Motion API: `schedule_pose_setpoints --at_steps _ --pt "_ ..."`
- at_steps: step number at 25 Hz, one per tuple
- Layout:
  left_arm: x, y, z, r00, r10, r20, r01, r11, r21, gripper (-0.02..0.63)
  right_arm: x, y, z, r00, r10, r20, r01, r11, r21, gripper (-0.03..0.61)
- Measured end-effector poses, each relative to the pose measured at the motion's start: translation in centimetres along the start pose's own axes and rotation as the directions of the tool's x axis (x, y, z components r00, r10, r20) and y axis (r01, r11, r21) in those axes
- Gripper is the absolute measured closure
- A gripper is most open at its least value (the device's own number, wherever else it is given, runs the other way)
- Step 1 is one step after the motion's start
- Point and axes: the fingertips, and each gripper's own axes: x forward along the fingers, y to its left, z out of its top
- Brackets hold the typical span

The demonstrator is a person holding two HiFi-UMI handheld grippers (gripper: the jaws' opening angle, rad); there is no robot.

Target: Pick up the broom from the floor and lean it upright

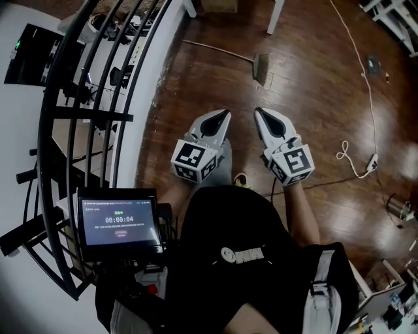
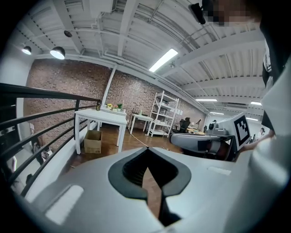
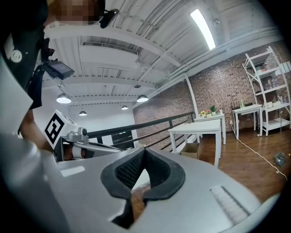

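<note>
The broom [image 1: 225, 53] lies flat on the wooden floor, its thin handle running from upper left to its bristle head [image 1: 260, 68] at the right. My left gripper [image 1: 224, 114] and right gripper [image 1: 260, 112] are held side by side above the floor, well short of the broom, tips pointing toward it. Both are shut with nothing between the jaws. In the left gripper view the jaw tips [image 2: 148, 149] meet; the right gripper [image 2: 200, 143] shows beside them. In the right gripper view the jaw tips [image 3: 144, 149] also meet. The broom is in neither gripper view.
A black metal railing [image 1: 98, 98] curves along the left. White table legs [image 1: 274, 16] stand beyond the broom, with a cardboard box [image 2: 92, 141] under the table. A white cable [image 1: 362, 85] runs across the floor at right to a power strip [image 1: 373, 161].
</note>
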Motion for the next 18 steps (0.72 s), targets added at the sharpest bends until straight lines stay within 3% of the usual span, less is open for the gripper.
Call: schedule_pose_setpoints --at_steps 4,9,13,18 --pt "3.3 4.7 0.9 1.0 0.009 -0.014 -0.01 0.999 -0.047 0.597 5.9 -3.1 0.2 0.999 0.001 -0.041 0.0 1.0 0.019 0.574" --pt "6.3 10.7 3.0 0.999 0.021 -0.035 -0.021 1.0 -0.002 0.597 13.2 -6.0 0.4 0.996 0.014 -0.091 -0.012 1.0 0.027 0.575" --pt "8.3 16.6 5.7 0.998 0.055 -0.03 -0.056 0.998 -0.034 0.597 19.2 -8.7 0.6 0.991 0.011 -0.131 -0.007 1.0 0.031 0.574" --pt "9.3 18.3 7.2 0.999 0.052 -0.009 -0.052 0.998 -0.039 0.597 20.9 -10.6 2.1 0.993 -0.005 -0.121 0.006 1.0 0.002 0.574"
